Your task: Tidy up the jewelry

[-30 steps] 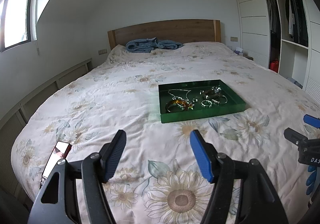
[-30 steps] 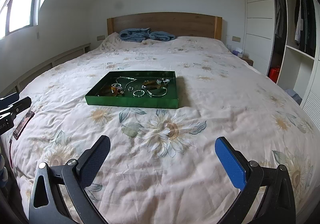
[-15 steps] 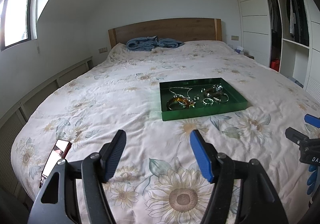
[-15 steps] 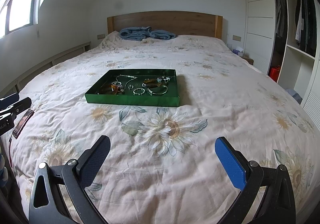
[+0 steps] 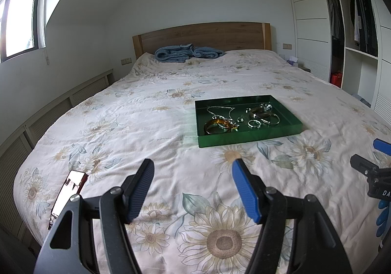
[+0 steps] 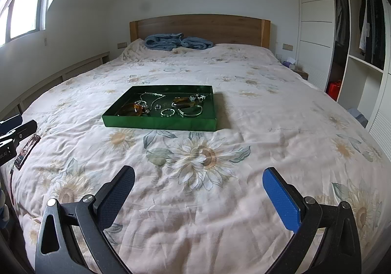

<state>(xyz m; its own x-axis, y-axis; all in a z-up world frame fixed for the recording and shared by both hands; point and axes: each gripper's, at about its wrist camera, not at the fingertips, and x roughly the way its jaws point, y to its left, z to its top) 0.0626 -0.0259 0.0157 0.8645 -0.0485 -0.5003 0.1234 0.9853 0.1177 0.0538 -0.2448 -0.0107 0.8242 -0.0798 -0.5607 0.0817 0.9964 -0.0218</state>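
Green tray (image 5: 246, 138) jewelry tangled, indistinct | left gripper (image 5: 193, 176) fingers released | right gripper (image 6: 199, 183) released

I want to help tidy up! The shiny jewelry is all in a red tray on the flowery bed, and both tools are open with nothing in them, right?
Almost. The tray is green, not red, which the right wrist view shows clearly. The rest holds: the jewelry lies inside it on the flowery bed, and the left tool and right tool are both open with nothing in them.
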